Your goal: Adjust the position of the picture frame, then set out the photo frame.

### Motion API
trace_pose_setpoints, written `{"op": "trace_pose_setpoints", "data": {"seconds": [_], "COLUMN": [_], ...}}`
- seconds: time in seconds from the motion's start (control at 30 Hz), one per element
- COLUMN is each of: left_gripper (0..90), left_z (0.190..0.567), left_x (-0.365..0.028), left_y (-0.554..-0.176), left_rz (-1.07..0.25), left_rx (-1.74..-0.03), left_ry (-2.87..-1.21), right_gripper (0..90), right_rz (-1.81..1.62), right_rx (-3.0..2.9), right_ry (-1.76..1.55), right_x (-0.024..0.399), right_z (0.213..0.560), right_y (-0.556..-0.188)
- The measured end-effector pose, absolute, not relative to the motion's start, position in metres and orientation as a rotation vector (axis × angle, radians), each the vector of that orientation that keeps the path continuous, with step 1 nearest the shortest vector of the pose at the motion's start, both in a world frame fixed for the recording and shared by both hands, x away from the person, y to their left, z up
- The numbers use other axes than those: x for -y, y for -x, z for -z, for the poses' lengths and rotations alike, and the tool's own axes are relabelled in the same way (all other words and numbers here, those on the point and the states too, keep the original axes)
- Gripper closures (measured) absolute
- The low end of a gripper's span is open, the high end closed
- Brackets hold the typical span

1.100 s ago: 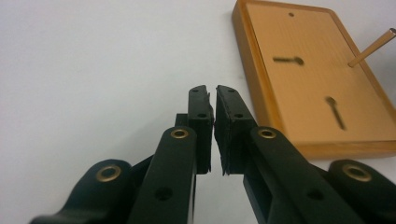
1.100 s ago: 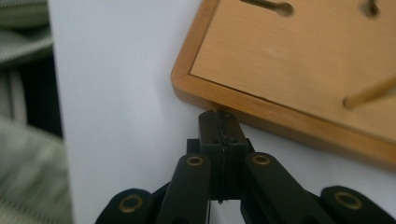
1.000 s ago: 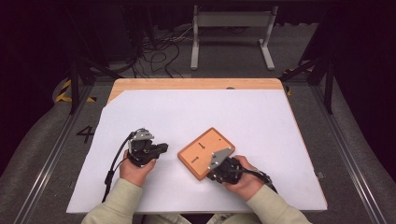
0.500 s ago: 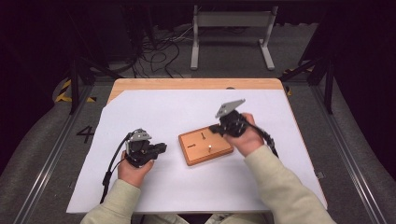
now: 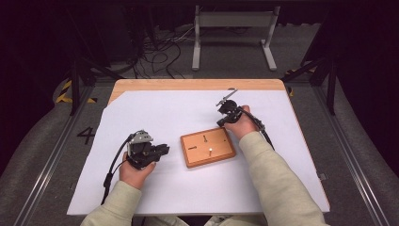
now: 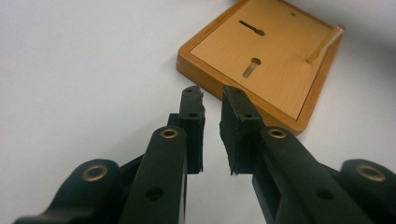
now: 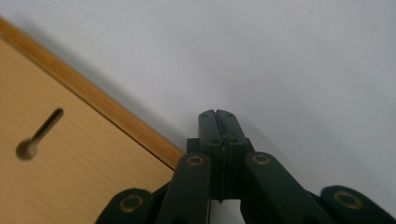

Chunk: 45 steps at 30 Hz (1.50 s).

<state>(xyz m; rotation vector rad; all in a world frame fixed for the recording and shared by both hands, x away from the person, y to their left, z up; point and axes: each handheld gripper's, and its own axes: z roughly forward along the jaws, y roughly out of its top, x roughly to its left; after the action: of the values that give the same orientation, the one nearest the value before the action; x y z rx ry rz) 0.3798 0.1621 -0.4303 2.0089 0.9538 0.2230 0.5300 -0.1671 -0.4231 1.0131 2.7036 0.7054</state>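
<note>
Upright peg (image 6: 325, 44) on wooden board (image 6: 271, 60) — left gripper view

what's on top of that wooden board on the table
The wooden board carries keyhole-shaped slots and one upright peg. No gripper rests on it. Whatever lies beneath the board is covered.

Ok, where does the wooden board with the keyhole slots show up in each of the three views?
High view: the wooden board lies just below the middle, on the white sheet, between the two hands.
Left gripper view: upper right, just beyond the tips of the slightly parted tongs.
Right gripper view: left and lower left, with only a corner in frame, beside the shut tongs.
Shared landmark: the board's keyhole slot.
</note>
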Motion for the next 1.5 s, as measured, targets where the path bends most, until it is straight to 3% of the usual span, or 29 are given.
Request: {"op": "trace_pose_setpoints", "data": {"seconds": [0.17,0.3,0.5,0.53,0.8,0.97,1.37,1.5], "left_gripper": [77.7,69.3,51.9,51.5,45.9,40.3,38.8,43.7], "left_z": [0.432,0.428,0.422,0.421,0.418,0.416,0.428,0.432], "left_x": [-0.159,-0.155,-0.148,-0.144,-0.130,-0.111,-0.077,-0.068], "left_y": [-0.380,-0.377,-0.373,-0.371,-0.368,-0.366,-0.372,-0.373], "left_rz": [-0.200,-0.215,-0.272,-0.291,-0.290,-0.257,-0.119,-0.108], "left_rx": [-0.939,-0.859,-0.779,-0.756,-0.704,-0.640,-0.615,-0.590], "left_ry": [-1.999,-1.992,-1.986,-1.990,-1.998,-2.035,-2.036,-2.035], "right_gripper": [90.0,89.4,75.5,68.6,60.2,58.3,58.4,60.3], "right_rz": [-0.731,-0.881,-1.052,-1.121,-1.275,-1.293,-1.383,-1.429], "right_rx": [-2.782,-2.637,-2.482,-2.422,-2.265,-2.246,-2.232,-2.238], "right_ry": [-1.001,-0.929,-0.864,-0.829,-0.841,-0.851,-0.871,-0.899], "right_x": [0.185,0.206,0.239,0.251,0.279,0.283,0.286,0.289], "right_z": [0.424,0.407,0.384,0.382,0.387,0.386,0.381,0.382], "right_y": [-0.510,-0.490,-0.448,-0.427,-0.382,-0.374,-0.358,-0.357]}}
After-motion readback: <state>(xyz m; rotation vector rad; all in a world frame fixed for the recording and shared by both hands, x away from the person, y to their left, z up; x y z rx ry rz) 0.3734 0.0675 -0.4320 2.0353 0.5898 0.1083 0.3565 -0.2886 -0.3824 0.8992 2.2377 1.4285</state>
